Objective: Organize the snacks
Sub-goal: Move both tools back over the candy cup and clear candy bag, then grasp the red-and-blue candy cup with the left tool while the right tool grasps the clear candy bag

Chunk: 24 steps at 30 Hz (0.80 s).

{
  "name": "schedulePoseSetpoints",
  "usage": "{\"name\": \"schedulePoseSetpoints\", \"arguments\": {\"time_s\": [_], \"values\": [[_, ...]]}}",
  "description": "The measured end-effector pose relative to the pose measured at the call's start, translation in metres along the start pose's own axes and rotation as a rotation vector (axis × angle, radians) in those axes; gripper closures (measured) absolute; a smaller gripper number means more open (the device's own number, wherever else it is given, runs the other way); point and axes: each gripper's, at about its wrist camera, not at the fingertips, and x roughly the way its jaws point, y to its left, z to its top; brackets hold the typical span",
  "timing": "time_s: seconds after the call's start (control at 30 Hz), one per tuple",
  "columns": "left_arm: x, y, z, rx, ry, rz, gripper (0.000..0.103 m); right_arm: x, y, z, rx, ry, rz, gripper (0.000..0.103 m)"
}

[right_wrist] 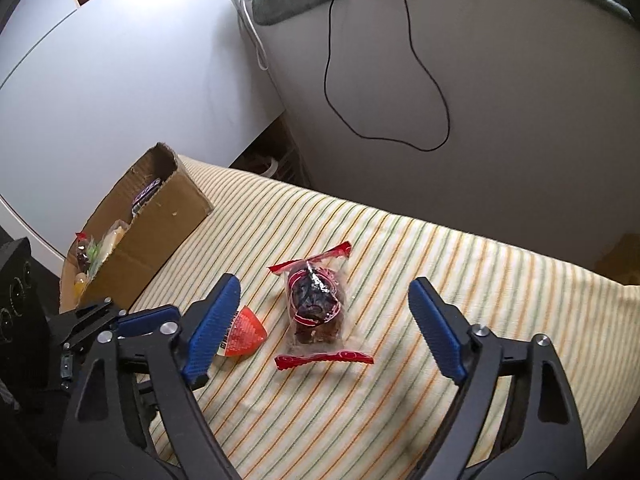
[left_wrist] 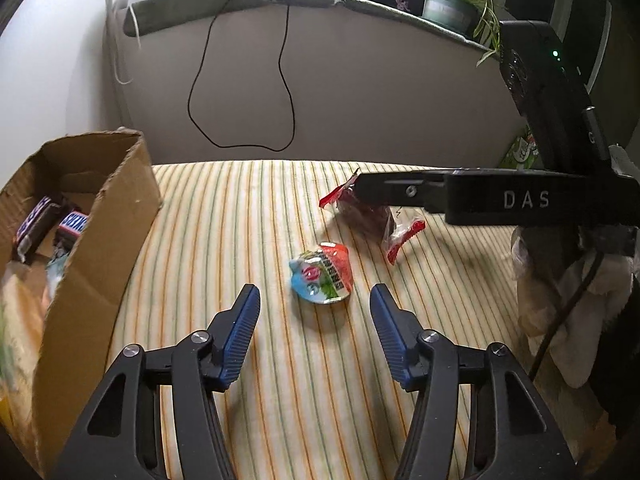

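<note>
Two snacks loose on the striped cloth point(left_wrist: 280, 360), rest already in the cardboard box point(left_wrist: 92, 248) at the left edge. Left gripper point(left_wrist: 315, 320) angled down, jaws apart, nothing between the pads; the small jelly cup point(left_wrist: 322, 278) sits on the cloth just ahead of the gap, untouched. Right gripper point(right_wrist: 324, 320) also angled down, jaws apart and empty; the clear red-ended packet point(right_wrist: 316, 308) with a dark snack inside lies on the cloth between and ahead of its fingers, no contact. Jelly cup and packet near each other, not touching. Box holds dark wrapped bars point(left_wrist: 48, 224) at the far end, other wrappers at the near end. Black cable point(right_wrist: 384, 80) hangs down the wall behind, potted plant point(left_wrist: 452, 4) on the ledge
</note>
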Motion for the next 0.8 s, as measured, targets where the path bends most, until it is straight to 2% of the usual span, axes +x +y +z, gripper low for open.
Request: {"name": "schedulePoseSetpoints", "arguments": {"time_s": [0.07,0.23,0.3,0.47,0.6,0.8], "values": [[0.005,-0.003,0.003,0.011,0.006,0.002,0.046,0.005,0.0,0.0,-0.002,0.014,0.012,0.021],[0.016,-0.009,0.006,0.018,0.018,0.009,0.046,0.012,0.002,0.001,-0.016,0.031,0.012,0.022],[0.02,-0.011,0.006,0.021,0.023,0.01,0.047,0.015,0.001,0.001,-0.015,0.042,0.015,0.026],[0.029,-0.016,0.007,0.038,0.033,0.022,0.053,0.023,-0.002,0.0,-0.013,0.064,0.018,0.037],[0.03,-0.014,0.014,0.035,0.032,0.031,0.064,0.024,-0.003,0.0,-0.014,0.069,0.01,0.045],[0.034,-0.019,0.016,0.047,0.027,0.045,0.067,0.022,-0.004,0.0,-0.022,0.078,0.009,0.06]]}}
